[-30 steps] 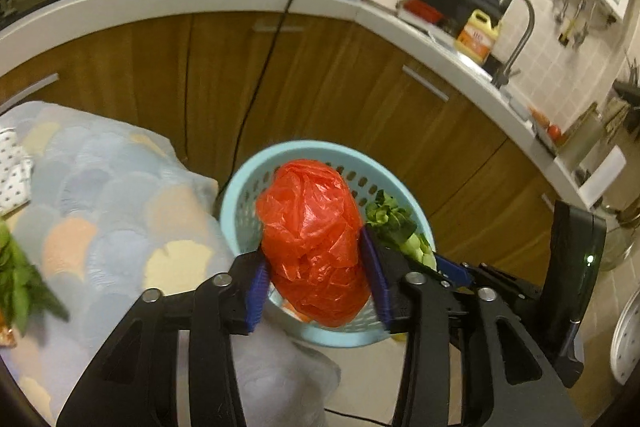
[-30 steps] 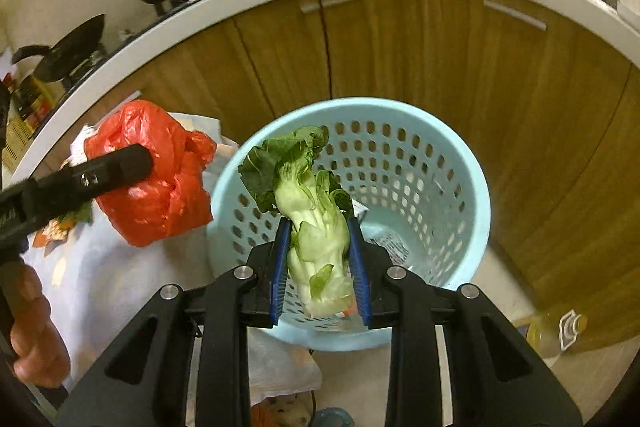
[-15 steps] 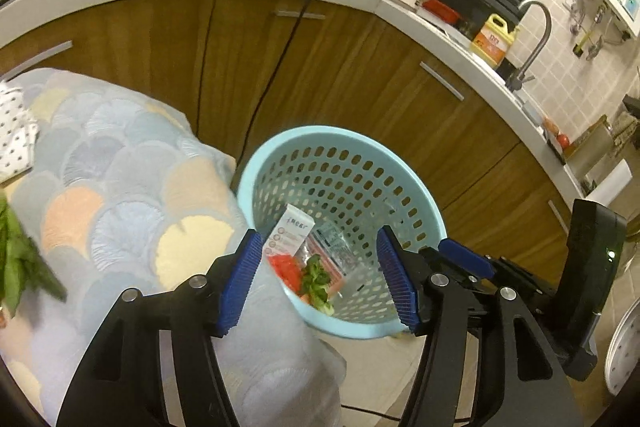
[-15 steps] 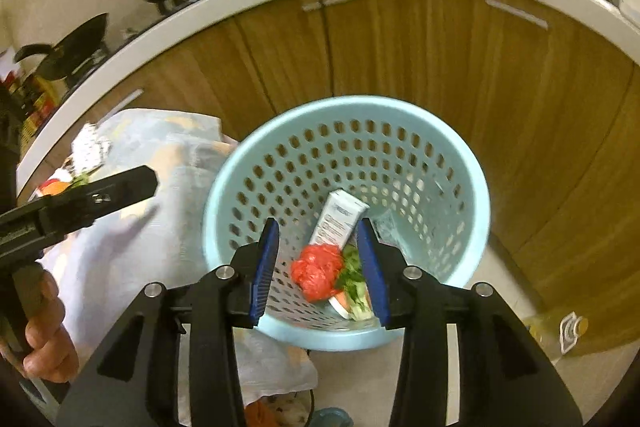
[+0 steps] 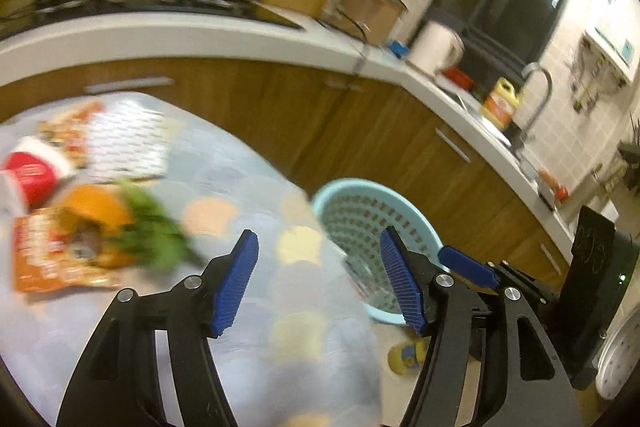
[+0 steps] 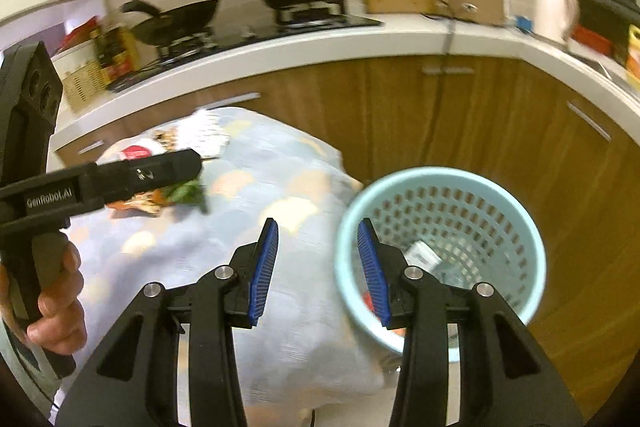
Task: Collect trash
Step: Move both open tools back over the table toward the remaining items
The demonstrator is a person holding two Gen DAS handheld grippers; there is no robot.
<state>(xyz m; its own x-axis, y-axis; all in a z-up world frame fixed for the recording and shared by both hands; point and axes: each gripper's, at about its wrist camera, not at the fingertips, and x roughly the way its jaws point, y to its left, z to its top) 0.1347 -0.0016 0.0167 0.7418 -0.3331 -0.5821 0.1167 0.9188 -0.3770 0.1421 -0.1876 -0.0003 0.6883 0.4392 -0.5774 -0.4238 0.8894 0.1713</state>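
— Swinging both tools toward the table, by the look of it. Why are they spread so wide?

— I've got nothing in either one. My left gripper has its blue pads far apart with only the patterned tablecloth showing between them. My right gripper is parted a little less and is just as empty. I judge open jaws make sense because the next thing to do is take another piece of trash.

— Where is that trash?

— At the left of the left wrist view, lying on the cloth: an orange wrapper, an orange peel or bag on top of it, and some green leaves beside that. A red-and-white carton and a printed paper sheet sit further up. It is all smeared by motion blur, so I can't read the labels.

— And the bin?

— The pale blue perforated basket stands on the floor just beside the table edge, at the lower right of the right wrist view. Inside I can see a white packet and a bit of red. I keep it close so each drop is short.
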